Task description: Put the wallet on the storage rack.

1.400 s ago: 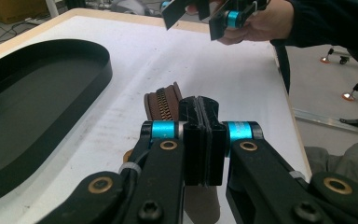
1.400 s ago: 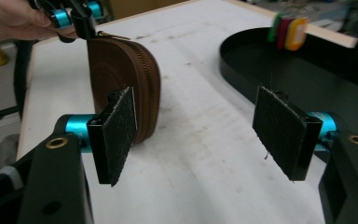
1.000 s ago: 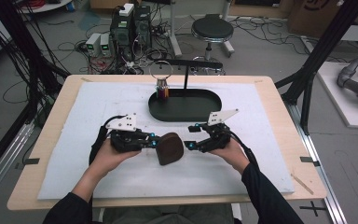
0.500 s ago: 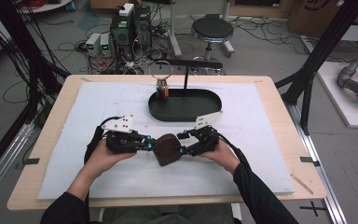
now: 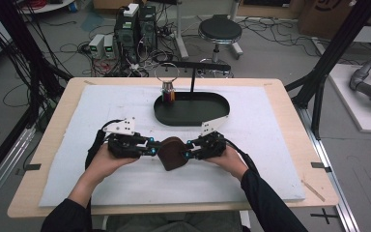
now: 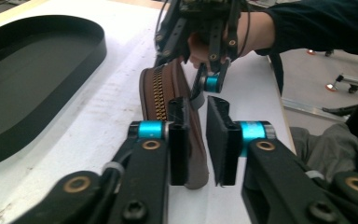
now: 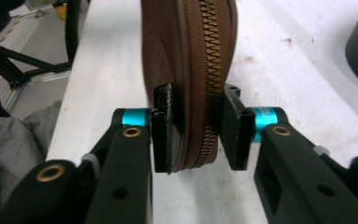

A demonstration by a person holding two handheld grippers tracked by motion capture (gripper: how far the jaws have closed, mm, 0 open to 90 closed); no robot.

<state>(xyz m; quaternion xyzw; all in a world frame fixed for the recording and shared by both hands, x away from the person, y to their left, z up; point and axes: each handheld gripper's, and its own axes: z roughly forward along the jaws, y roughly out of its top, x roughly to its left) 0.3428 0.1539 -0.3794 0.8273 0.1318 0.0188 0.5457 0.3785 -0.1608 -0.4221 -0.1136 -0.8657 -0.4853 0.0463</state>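
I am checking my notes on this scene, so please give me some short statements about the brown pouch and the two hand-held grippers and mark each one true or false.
1. The brown zip pouch stands on edge on the white mat. True.
2. The right hand-held gripper has both pads pressed on the pouch. True.
3. The pouch lies inside the black oval tray. False: it is on the mat, nearer the person than the tray.
4. The left hand-held gripper clamps the pouch tightly. False: its jaws have just been opening, with a gap showing beside the pouch.
5. The pouch's zip is fully undone. False: the zip looks closed where it shows.
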